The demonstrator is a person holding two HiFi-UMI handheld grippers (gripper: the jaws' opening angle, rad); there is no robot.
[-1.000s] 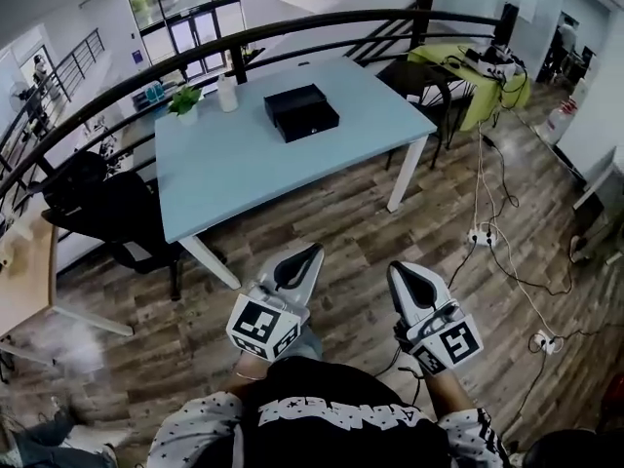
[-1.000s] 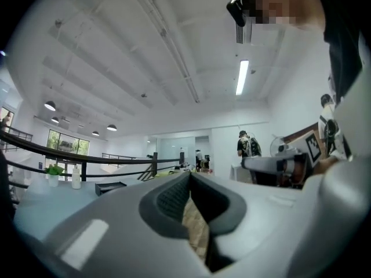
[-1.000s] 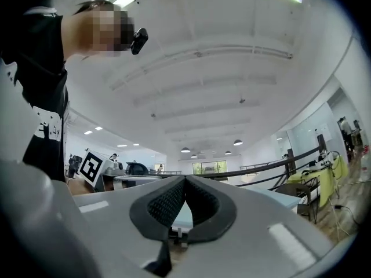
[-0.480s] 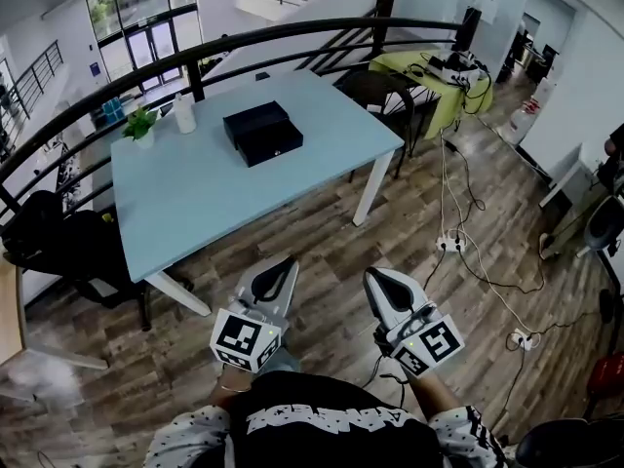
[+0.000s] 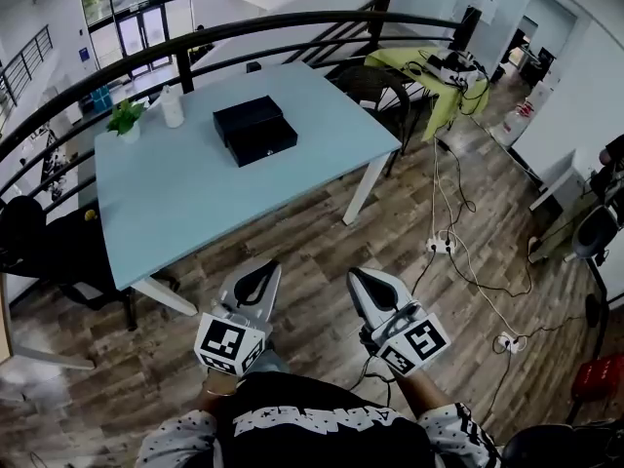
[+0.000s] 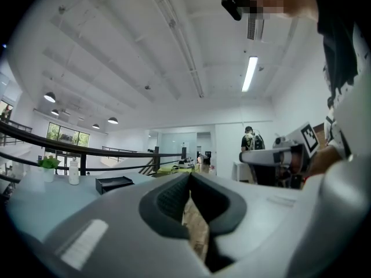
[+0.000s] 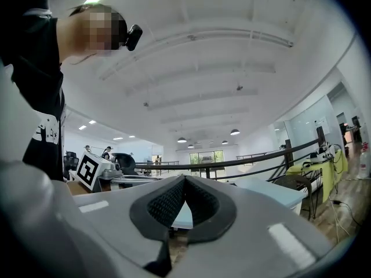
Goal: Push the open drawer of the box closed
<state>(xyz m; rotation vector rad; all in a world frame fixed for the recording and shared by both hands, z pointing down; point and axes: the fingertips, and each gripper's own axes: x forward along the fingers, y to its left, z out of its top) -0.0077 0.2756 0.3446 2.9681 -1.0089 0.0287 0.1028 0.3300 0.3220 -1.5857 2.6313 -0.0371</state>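
Left tool is showing closed, jaws meeting at the tips with nothing between them; only wood floor is showing through the gap lower down in the left gripper view. Right tool is also sitting closed and empty. Both are pointing level toward the table, side by side and near each other, held low in front of the person's dark patterned top. Both are hanging over the floor, well apart from the table's near edge.

The table is light blue with white legs and is standing at an angle to the person. The box is black and is sitting toward the far middle of the table, well apart from both tools. Its drawer is looking pulled out toward the near side. A small potted plant and a white bottle are standing near the far left edge, apart from the box. The near half of the table is lying bare.

A black curved railing is running behind the table. A dark chair is sitting at the left end. A yellow-green table with gear is standing at far right. Cables are trailing across the floor to the right of the tools. Bare floor is lying between the tools and the table edge.
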